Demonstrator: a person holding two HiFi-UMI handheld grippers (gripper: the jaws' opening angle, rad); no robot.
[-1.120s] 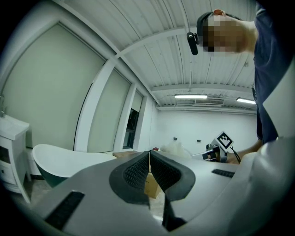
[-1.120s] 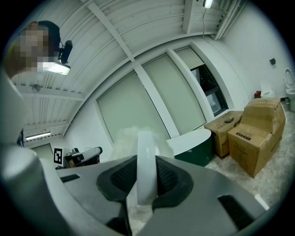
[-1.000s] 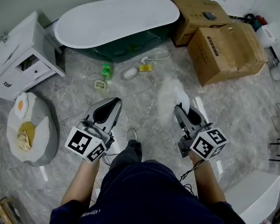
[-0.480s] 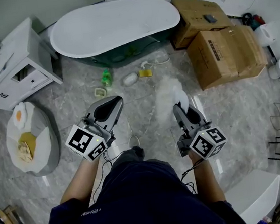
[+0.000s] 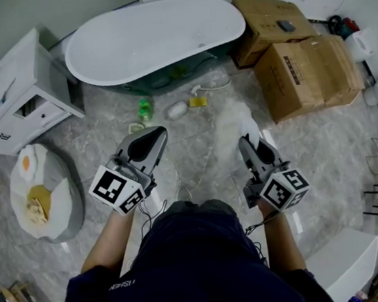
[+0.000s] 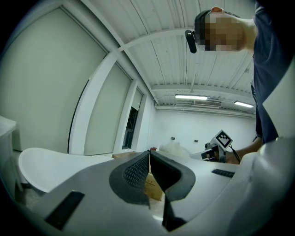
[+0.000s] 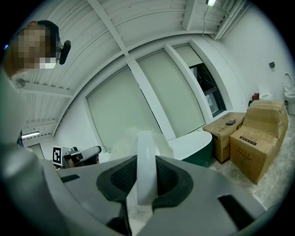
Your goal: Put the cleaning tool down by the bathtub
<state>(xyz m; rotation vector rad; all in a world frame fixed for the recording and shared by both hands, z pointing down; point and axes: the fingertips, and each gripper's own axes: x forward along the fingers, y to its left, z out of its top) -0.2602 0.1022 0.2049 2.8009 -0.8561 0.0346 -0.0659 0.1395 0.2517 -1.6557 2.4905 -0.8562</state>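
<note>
The cleaning tool (image 5: pixel 235 122) is a white fluffy duster on a flat white handle. My right gripper (image 5: pixel 248 139) is shut on that handle and carries it above the marble floor, well short of the white bathtub (image 5: pixel 155 38). In the right gripper view the handle (image 7: pixel 146 166) stands upright between the pads, with the fluffy head (image 7: pixel 123 140) behind it and the bathtub (image 7: pixel 191 144) beyond. My left gripper (image 5: pixel 156 136) is held level with the right one, its jaws shut with nothing in them. In the left gripper view its tips (image 6: pixel 149 153) meet.
Two cardboard boxes (image 5: pixel 301 58) stand right of the tub, a white cabinet (image 5: pixel 15 100) to its left. A green bottle (image 5: pixel 144 108), a white item (image 5: pixel 176 109) and a yellow item (image 5: pixel 198 101) lie on the floor before the tub. A grey cushion (image 5: pixel 44 195) lies at the left.
The bathtub and the floor items have come slightly nearer in the head view. Both grippers keep their pose, and the right one still holds the tool.
</note>
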